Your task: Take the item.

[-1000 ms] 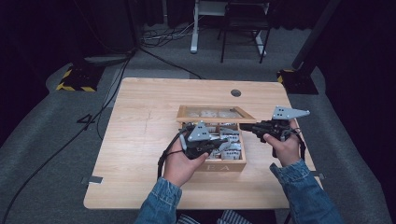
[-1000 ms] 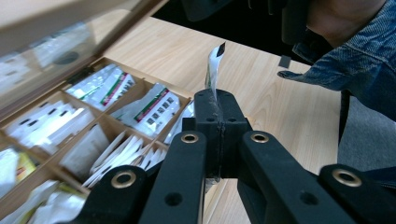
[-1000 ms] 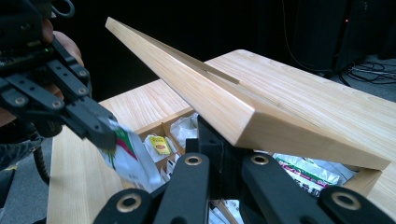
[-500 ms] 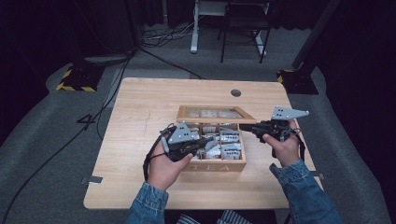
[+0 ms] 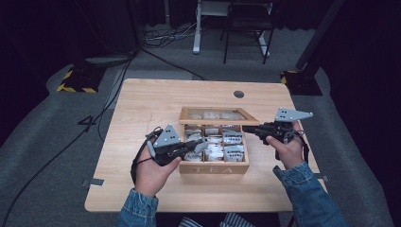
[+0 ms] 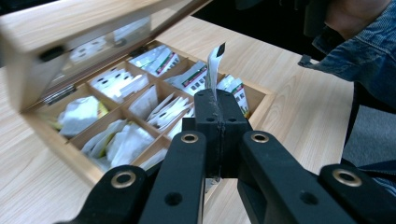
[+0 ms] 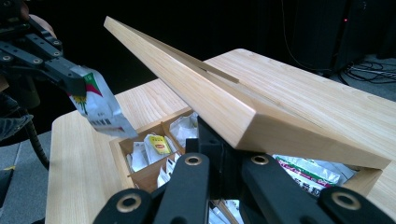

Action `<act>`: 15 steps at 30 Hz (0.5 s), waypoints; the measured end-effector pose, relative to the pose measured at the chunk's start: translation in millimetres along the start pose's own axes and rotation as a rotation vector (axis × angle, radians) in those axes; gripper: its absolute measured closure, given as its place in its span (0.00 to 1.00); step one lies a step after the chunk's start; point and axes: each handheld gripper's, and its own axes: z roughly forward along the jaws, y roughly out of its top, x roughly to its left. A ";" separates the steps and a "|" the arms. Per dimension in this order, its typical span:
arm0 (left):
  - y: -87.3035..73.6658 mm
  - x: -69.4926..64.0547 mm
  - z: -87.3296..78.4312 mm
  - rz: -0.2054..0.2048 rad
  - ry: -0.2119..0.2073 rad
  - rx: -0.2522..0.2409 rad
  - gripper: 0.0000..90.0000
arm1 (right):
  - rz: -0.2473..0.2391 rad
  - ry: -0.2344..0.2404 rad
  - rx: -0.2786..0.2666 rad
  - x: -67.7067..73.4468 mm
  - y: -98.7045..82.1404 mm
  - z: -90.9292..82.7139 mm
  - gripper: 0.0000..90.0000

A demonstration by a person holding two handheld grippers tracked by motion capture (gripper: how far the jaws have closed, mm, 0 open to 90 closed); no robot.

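Big wooden counter [image 5: 142,101], tea box [image 5: 213,165] in the middle w/ lid [image 7: 196,79] propped half open. Right tongs [image 5: 246,128] are pressed together under the lid edge, holding it up. Left tongs [image 5: 201,144] are pinching a tea bag [image 6: 214,65], upright, just above the box's near-left corner, so the left hand's obv the one to carry it off to the side imo.

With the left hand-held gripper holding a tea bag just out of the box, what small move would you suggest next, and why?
Probably carry the tea bag a little further away from the tea box and set it on the bare table. The left hand-held gripper is shut on the packet, which hangs above the box's edge, while the right hand-held gripper props the lid open.
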 end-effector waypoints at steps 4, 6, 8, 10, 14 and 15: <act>-4.5 3.8 -7.9 -0.018 0.029 0.001 1.00 | 0.001 0.000 0.001 0.0 -0.1 0.0 1.00; -6.6 6.0 -11.1 -0.020 0.045 0.002 1.00 | -0.001 0.000 0.000 -0.1 -0.1 0.1 1.00; -9.5 8.3 -15.1 -0.032 0.062 0.000 1.00 | -0.001 0.000 0.000 -0.2 -0.1 0.1 1.00; -12.1 10.5 -18.7 -0.041 0.079 0.001 1.00 | 0.000 0.000 0.000 -0.2 -0.2 0.1 1.00; -18.0 16.1 -23.7 -0.071 0.114 0.011 1.00 | 0.001 0.001 0.000 -0.3 -0.3 0.2 1.00; -19.6 18.0 -24.6 -0.081 0.123 0.012 1.00 | 0.000 0.000 0.001 -0.3 -0.3 0.3 1.00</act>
